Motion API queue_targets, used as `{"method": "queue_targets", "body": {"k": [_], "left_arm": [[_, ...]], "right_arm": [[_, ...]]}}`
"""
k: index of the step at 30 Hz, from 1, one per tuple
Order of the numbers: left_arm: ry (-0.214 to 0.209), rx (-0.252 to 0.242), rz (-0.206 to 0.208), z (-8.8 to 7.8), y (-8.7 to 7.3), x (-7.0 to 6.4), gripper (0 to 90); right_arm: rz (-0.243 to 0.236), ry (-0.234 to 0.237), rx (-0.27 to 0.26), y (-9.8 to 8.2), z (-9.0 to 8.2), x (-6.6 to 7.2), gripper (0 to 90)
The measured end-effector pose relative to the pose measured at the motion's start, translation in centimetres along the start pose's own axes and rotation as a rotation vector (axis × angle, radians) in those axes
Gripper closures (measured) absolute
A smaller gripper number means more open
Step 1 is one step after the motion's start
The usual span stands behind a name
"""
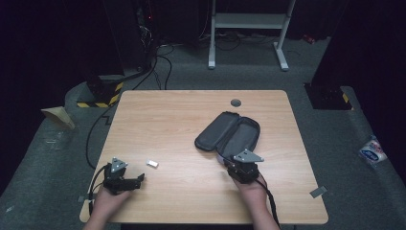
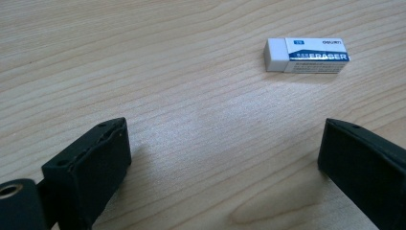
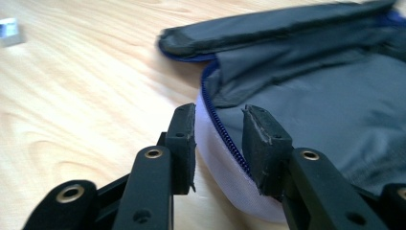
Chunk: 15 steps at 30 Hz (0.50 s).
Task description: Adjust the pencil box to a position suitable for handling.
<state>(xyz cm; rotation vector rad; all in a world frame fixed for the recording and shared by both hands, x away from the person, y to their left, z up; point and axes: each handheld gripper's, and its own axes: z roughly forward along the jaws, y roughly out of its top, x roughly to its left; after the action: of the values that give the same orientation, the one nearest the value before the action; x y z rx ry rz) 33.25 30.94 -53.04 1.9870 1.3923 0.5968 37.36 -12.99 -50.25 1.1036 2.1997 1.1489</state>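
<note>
Left tongs [image 2: 225, 158] gaping — eraser [image 2: 306, 55] reads "deli ERASER".

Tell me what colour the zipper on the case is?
Blue, the zipper on the grey case; best in the right gripper view.

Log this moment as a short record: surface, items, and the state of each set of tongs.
surface: wooden table
item 1: white eraser, lying flat, untouched
item 2: dark zip case, lying open right of centre
left tongs: open, jaws wide apart, just short of the eraser
right tongs: jaws astride the case's near rim at the zip; firm grip cannot be told
hands: one on each set of tongs
</note>
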Motion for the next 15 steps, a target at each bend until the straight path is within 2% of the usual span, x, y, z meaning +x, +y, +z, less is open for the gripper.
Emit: {"method": "queue_targets", "body": {"k": [4,9,11,15], "left_arm": [[-0.001,0.0,0.002,0.0,0.0,0.0,4.4],[-0.002,-0.001,0.002,0.0,0.0,0.0,4.5],[-0.003,-0.003,0.003,0.0,0.0,0.0,4.6],[-0.004,-0.003,0.002,0.0,0.0,0.0,4.6]], "right_arm": [[-0.038,0.034,0.001,0.2,0.1,2.3,65.6],[-0.071,0.078,-0.006,0.6,0.4,4.3,63.5],[-0.056,0.097,-0.021,0.7,0.3,4.5,60.9],[-0.036,0.086,-0.054,1.2,-0.4,4.0,57.5]]}}
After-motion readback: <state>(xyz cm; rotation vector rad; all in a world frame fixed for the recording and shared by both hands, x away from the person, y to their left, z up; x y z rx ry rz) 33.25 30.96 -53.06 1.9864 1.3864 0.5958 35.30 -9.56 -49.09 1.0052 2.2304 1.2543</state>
